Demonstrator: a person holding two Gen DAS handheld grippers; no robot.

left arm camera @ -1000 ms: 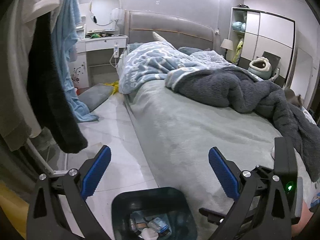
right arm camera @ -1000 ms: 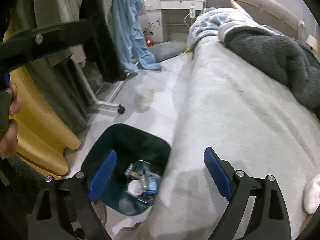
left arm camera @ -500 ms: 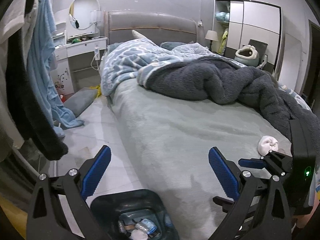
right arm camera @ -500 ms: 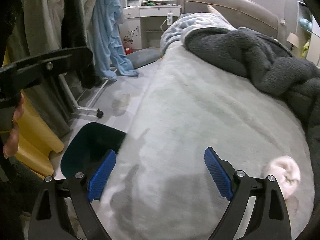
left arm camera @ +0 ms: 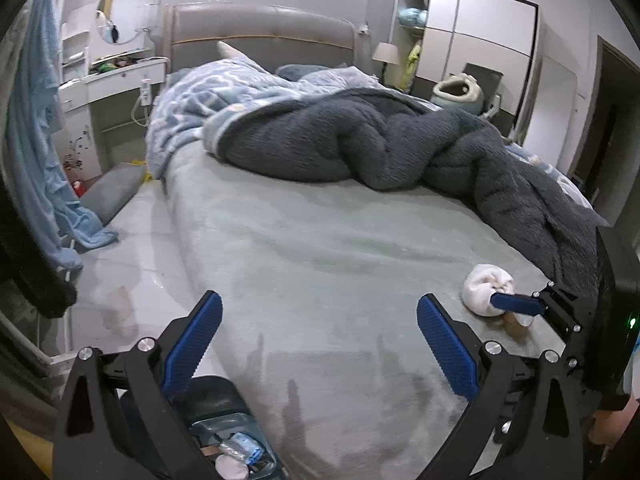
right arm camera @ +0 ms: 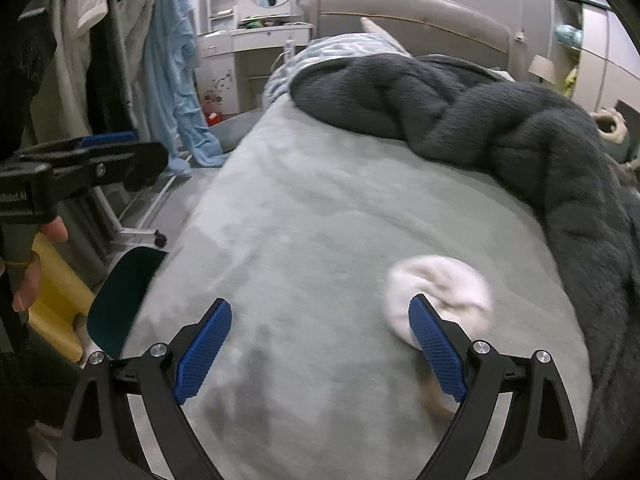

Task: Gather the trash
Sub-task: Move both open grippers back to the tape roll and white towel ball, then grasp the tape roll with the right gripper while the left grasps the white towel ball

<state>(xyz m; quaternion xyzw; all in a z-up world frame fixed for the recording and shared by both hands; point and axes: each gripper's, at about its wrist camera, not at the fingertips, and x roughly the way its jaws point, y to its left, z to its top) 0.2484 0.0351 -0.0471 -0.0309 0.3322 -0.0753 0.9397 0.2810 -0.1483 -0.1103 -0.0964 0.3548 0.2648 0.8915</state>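
Nearest to me, the left gripper [left arm camera: 318,332] hangs over the foot edge of the bed [left arm camera: 320,256], its blue pads spread wide with nothing between them. Just below it, on the floor against the bed's left side, stands the dark trash bin [left arm camera: 224,408], with a few wrappers and a pale wad lying in its bottom. The right gripper [right arm camera: 320,344] is also spread open and holds nothing; its right-hand pad sits in front of the near edge of a white crumpled wad [right arm camera: 440,292] that lies on the grey-green bedcover near the bed's right foot corner. From the left camera that same white wad [left arm camera: 486,288] shows beside the tip of the right gripper's blue finger [left arm camera: 516,303], though I cannot tell whether the two are touching. Something small and tan lies on the cover just next to the wad, too blurred to name. Further up the bed a dark grey fuzzy blanket [left arm camera: 380,148] is heaped across the cover and trails down along the right side. Beyond it a blue patterned quilt [left arm camera: 212,104] is bunched against the padded headboard [left arm camera: 260,36]. To the left, clothes hang on a wheeled rack [right arm camera: 132,216], a light blue garment [right arm camera: 176,80] among them, and a white vanity with a round mirror [left arm camera: 120,12] stands by the far wall.
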